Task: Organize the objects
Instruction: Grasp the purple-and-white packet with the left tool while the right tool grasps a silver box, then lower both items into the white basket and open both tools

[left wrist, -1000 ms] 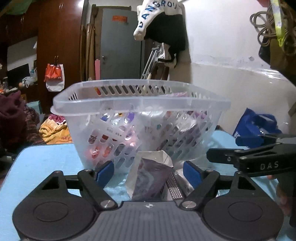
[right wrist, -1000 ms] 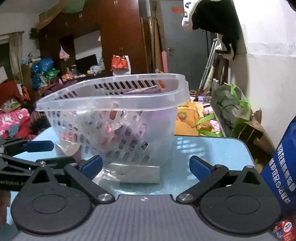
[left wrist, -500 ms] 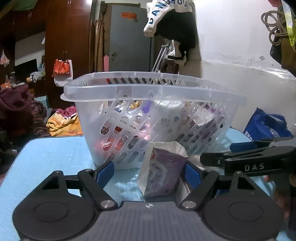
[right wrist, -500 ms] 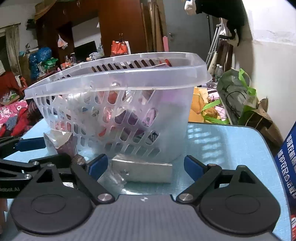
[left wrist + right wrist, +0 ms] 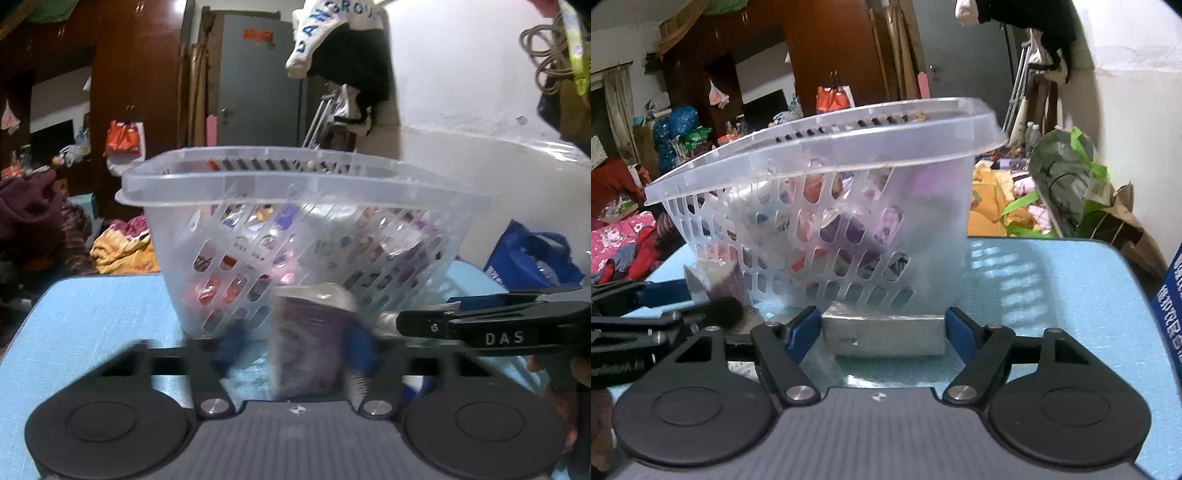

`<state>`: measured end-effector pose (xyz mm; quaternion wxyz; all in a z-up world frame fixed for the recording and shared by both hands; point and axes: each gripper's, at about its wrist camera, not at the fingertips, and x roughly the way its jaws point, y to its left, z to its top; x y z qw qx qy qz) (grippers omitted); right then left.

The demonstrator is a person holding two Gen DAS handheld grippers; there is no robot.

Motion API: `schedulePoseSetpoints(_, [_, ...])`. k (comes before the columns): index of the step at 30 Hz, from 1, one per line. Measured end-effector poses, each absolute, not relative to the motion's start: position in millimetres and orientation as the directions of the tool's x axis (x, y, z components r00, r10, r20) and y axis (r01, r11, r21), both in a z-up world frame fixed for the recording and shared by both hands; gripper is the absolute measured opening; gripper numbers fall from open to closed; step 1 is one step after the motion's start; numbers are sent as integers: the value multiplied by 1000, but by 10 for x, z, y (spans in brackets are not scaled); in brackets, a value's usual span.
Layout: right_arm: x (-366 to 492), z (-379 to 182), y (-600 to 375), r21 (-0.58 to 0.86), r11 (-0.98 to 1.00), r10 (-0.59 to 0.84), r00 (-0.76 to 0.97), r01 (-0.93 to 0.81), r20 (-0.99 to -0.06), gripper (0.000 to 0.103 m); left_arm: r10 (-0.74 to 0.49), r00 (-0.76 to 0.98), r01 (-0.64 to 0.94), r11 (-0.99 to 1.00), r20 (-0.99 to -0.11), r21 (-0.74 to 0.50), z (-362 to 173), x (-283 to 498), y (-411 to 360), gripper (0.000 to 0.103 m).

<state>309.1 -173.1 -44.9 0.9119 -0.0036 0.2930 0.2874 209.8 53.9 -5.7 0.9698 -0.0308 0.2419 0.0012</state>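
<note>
A clear slotted plastic basket stands on the light blue surface, already loaded with a jumble of small colourful packets. Just in front of it, at its 6 o'clock in the left wrist view, a purple pouch with a silvery top stands upright between the blue pads of the left claw. That claw's jaws are closing around it; the pads are blurred, the right one looks to be against the pouch, and whether the left one touches it I cannot tell. At 3 o'clock from the pouch the right claw's black arm reaches in from the side. In the right wrist view, a flat silver foil pack lies on the surface hard against the basket's base, and the right claw has its blue pads on either end of it, the jaws closing, the left pad at the pack's edge and the right one a sliver off. A blue printed bag sits at the surface's 3 o'clock edge.
</note>
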Motion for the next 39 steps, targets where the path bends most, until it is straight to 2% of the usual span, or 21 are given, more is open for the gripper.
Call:
schedulePoseSetpoints(8, [2997, -406, -1986, 239, 819, 569, 683, -521, -459, 76, -13, 901, -14, 998, -433, -60, -45, 2017, 536, 44])
schedulePoseSetpoints(12, [2962, -383, -2056, 252, 818, 574, 698, -517, -428, 76, -15, 923, -14, 997, -385, -70, -14, 1896, 569, 44])
schedulePoseSetpoints(15, [2857, -329, -2112, 238, 812, 583, 711, -534, -393, 76, -63, 944, 22, 991, -324, -129, 17, 1695, 649, 44])
schedulePoseSetpoints(18, [2668, -168, -2241, 237, 798, 602, 729, -554, -325, 76, -102, 961, 56, 982, -259, -180, 138, 1474, 742, 44])
schedulePoseSetpoints(21, [2459, 126, -2351, 256, 755, 654, 726, -604, -215, 76, -118, 977, 78, 973, -179, -219, 398, 1320, 814, 44])
schedulePoseSetpoints(23, [2415, 389, -2332, 243, 726, 683, 714, -643, -150, 76, -94, 988, 64, 973, -126, -222, 659, 1317, 824, 44])
schedulePoseSetpoints(25, [2495, 674, -2181, 190, 743, 667, 734, -642, -127, 76, -63, 993, 43, 980, -98, -196, 902, 1451, 789, 44])
schedulePoseSetpoints(27, [2679, 871, -1973, 121, 782, 623, 772, -612, -121, 76, -47, 993, 27, 982, -105, -188, 1108, 1692, 768, 44])
schedulePoseSetpoints(30, [3056, 940, -1645, 50, 813, 579, 795, -580, -182, 77, -54, 986, 19, 977, -160, -211, 1214, 2098, 813, 45])
schedulePoseSetpoints(31, [3158, 917, -1568, 43, 811, 581, 793, -584, -182, 77, -68, 982, 30, 978, -176, -206, 1206, 2221, 819, 46])
schedulePoseSetpoints(32, [3235, 879, -1505, 36, 803, 590, 787, -594, -178, 83, -60, 982, 26, 982, -179, -188, 1165, 2363, 824, 57])
schedulePoseSetpoints(33, [3310, 835, -1440, 26, 796, 598, 777, -605, -196, 95, -29, 982, -1, 987, -187, -161, 1123, 2437, 836, 67])
schedulePoseSetpoints(34, [3351, 790, -1397, 22, 810, 575, 787, -586, -223, 99, 23, 977, -52, 991, -213, -127, 1075, 2530, 820, 79])
schedulePoseSetpoints(36, [3357, 718, -1357, 23, 833, 542, 807, -553, -237, 102, 46, 968, -74, 992, -246, -103, 997, 2570, 800, 79])
schedulePoseSetpoints(39, [3231, 675, -1434, 32, 803, 585, 777, -595, -232, 103, -4, 978, -21, 993, -211, -116, 956, 2382, 787, 79])
